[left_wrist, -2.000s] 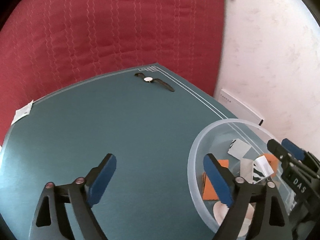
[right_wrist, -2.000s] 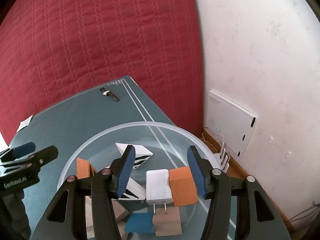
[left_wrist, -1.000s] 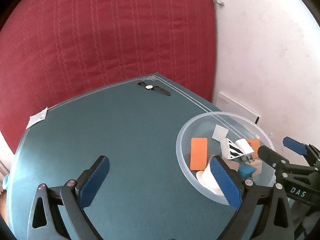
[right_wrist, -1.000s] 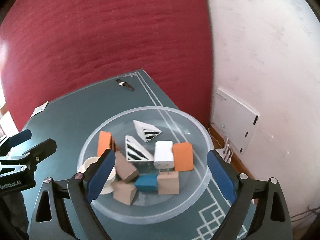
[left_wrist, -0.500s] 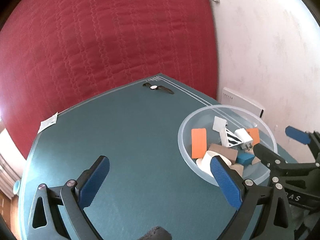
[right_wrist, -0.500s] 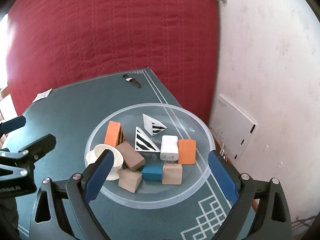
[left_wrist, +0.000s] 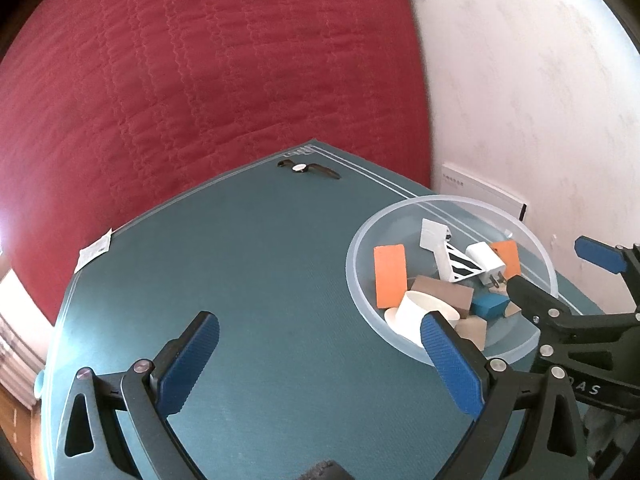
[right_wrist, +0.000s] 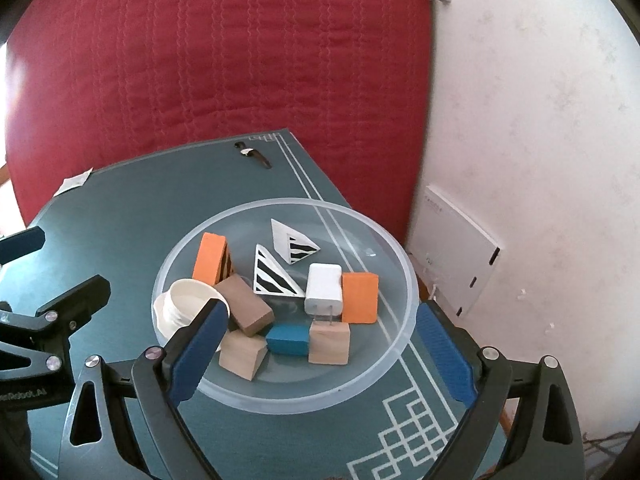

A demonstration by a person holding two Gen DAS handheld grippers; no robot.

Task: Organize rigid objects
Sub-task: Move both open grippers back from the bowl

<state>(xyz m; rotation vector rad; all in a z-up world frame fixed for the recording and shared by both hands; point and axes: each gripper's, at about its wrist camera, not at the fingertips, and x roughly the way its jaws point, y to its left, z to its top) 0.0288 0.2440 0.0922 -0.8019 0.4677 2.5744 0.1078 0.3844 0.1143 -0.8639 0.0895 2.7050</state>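
A red quilted cover (right_wrist: 224,60) rises behind the teal table (left_wrist: 260,264), and near the table's right edge stands a clear bowl (right_wrist: 400,344) holding the rigid objects: orange blocks (right_wrist: 360,298), striped white wedges (right_wrist: 274,272), a brown block (right_wrist: 246,304), pale wooden blocks (right_wrist: 329,342), a blue block (right_wrist: 288,339), a white charger (right_wrist: 323,288) and a white cup (right_wrist: 184,300). The left tongs (left_wrist: 320,356) hang wide open and empty over bare table just left of the bowl, while the right tongs (right_wrist: 320,352) gape equally wide above the bowl's near rim, gripping nothing. A wristwatch (left_wrist: 308,169) lies at the far corner, well apart from the bowl.
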